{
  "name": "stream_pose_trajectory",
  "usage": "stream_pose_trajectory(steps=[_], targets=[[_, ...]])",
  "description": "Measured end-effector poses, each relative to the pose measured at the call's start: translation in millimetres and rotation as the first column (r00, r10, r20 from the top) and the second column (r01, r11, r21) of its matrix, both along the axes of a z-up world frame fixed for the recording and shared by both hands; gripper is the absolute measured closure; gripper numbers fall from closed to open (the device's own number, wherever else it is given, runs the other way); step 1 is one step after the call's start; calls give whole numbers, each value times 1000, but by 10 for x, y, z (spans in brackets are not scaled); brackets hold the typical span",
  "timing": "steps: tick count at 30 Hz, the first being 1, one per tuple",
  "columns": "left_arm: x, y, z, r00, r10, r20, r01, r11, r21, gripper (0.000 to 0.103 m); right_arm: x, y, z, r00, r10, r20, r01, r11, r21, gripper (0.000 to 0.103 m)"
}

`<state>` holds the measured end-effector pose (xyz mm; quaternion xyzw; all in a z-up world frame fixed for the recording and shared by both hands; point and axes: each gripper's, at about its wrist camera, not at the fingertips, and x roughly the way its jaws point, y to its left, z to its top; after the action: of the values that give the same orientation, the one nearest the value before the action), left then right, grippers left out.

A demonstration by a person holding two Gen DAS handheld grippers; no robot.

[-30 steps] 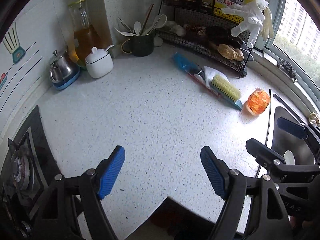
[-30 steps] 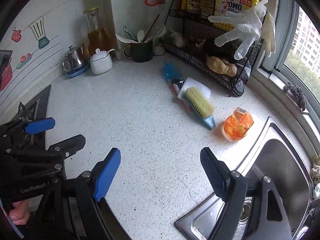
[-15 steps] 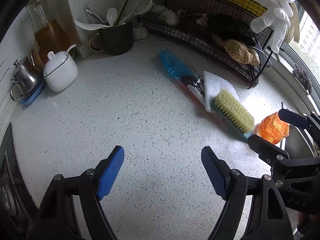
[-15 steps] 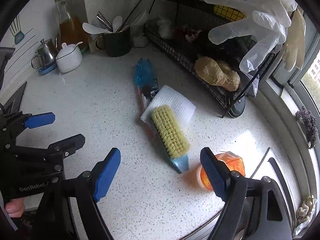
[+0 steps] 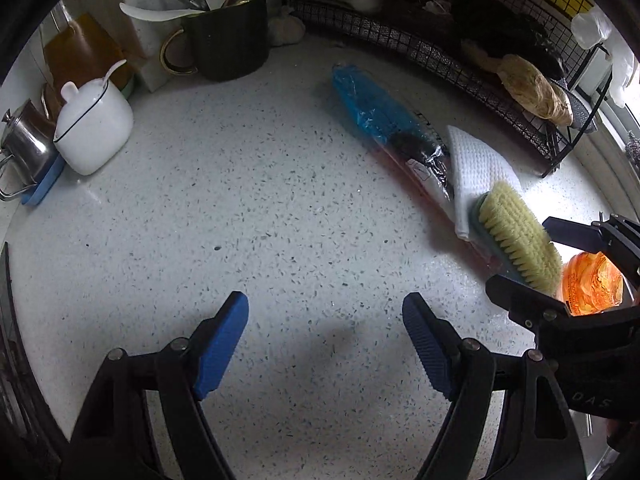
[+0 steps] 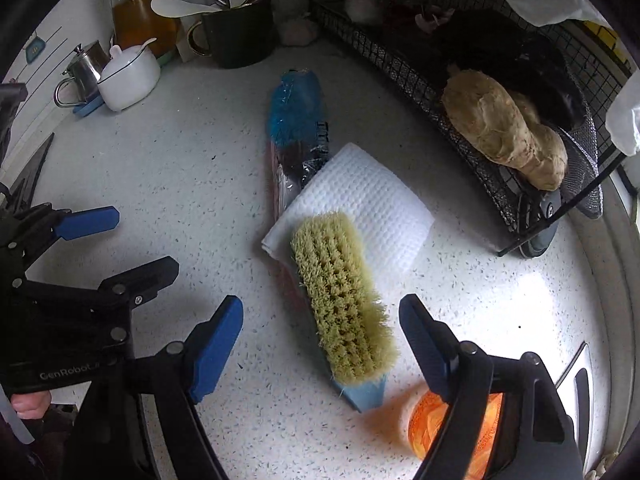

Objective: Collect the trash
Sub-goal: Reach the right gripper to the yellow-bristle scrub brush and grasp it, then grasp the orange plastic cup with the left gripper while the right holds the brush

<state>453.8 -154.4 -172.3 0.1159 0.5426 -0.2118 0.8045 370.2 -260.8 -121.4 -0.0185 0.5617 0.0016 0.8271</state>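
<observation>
**Both tongs over the counter, trash ahead**

My right tongs (image 6: 320,344) are spread, their jaws having just been closing a little, with the scrub brush (image 6: 344,300) lying between the tips, untouched. The brush rests on a white paper towel (image 6: 368,204), which overlaps a blue plastic wrapper (image 6: 298,116) on the speckled counter (image 5: 240,200). An orange crumpled wrapper (image 6: 432,420) sits just beside the right fingertip. My left tongs (image 5: 326,332) are spread over bare counter, pinching nothing
</observation>
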Motion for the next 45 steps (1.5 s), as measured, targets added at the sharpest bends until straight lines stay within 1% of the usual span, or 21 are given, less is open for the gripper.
stream_pose_trajectory(steps=[1, 2, 4, 7, 12, 17, 23, 26, 27, 31, 34, 36, 40, 42, 45], targets=[[1, 6, -6, 1000, -3, -1, 3, 1000, 2, 25, 11, -10, -21, 1000, 2, -8, -2, 1000, 0, 38], [0, 12, -10, 1000, -4, -2, 4, 1000, 6, 25, 16, -8, -42, 1000, 0, -18, 0, 1000, -10, 43], [-6, 3, -19, 1000, -12, -3, 12, 1000, 12, 25, 14, 1, -64, 1000, -2, -29, 2, 1000, -17, 60], [-38, 21, -1, 1000, -22, -2, 22, 1000, 12, 25, -48, 30, -69, 999, -8, -49, 8, 1000, 6, 67], [-168, 130, 66, 999, -36, -4, 36, 999, 8, 25, -271, 107, -26, 998, -34, -55, 37, 998, 60, 67], [-401, 255, 132, 998, -59, -9, 59, 998, 10, 25, -571, 202, 4, 996, -59, -65, 68, 988, 137, 67], [-671, 309, 258, 994, -110, -17, 110, 994, -4, 25, -939, 247, 209, 994, -109, -30, 113, 978, 173, 67], [-782, 207, 376, 988, -153, -2, 153, 988, -8, 25, -1080, 132, 311, 989, -149, 1, 147, 974, 174, 67], [-815, 168, 417, 986, -167, 8, 167, 986, -7, 25, -1101, 73, 300, 986, -164, 10, 159, 972, 174, 67], [-903, -43, 581, 972, -232, 38, 232, 973, -9, 25, -1298, -113, 458, 973, -227, 42, 217, 961, 172, 67], [-984, -243, 688, 957, -284, 58, 286, 958, -15, 25, -1447, -280, 572, 957, -282, 68, 268, 950, 161, 67], [-1048, -431, 716, 945, -321, 63, 322, 947, -8, 25, -1535, -337, 599, 940, -330, 86, 316, 937, 148, 67], [-1170, -747, 753, 915, -398, 61, 400, 917, -14, 25, -1731, -564, 624, 897, -431, 94, 416, 898, 146, 67], [-1225, -910, 749, 899, -434, 57, 435, 901, -10, 25, -1766, -640, 625, 877, -471, 99, 456, 879, 144, 67], [-1302, -1154, 741, 870, -488, 63, 489, 872, -1, 25, -1837, -763, 645, 845, -524, 109, 509, 849, 138, 67]])
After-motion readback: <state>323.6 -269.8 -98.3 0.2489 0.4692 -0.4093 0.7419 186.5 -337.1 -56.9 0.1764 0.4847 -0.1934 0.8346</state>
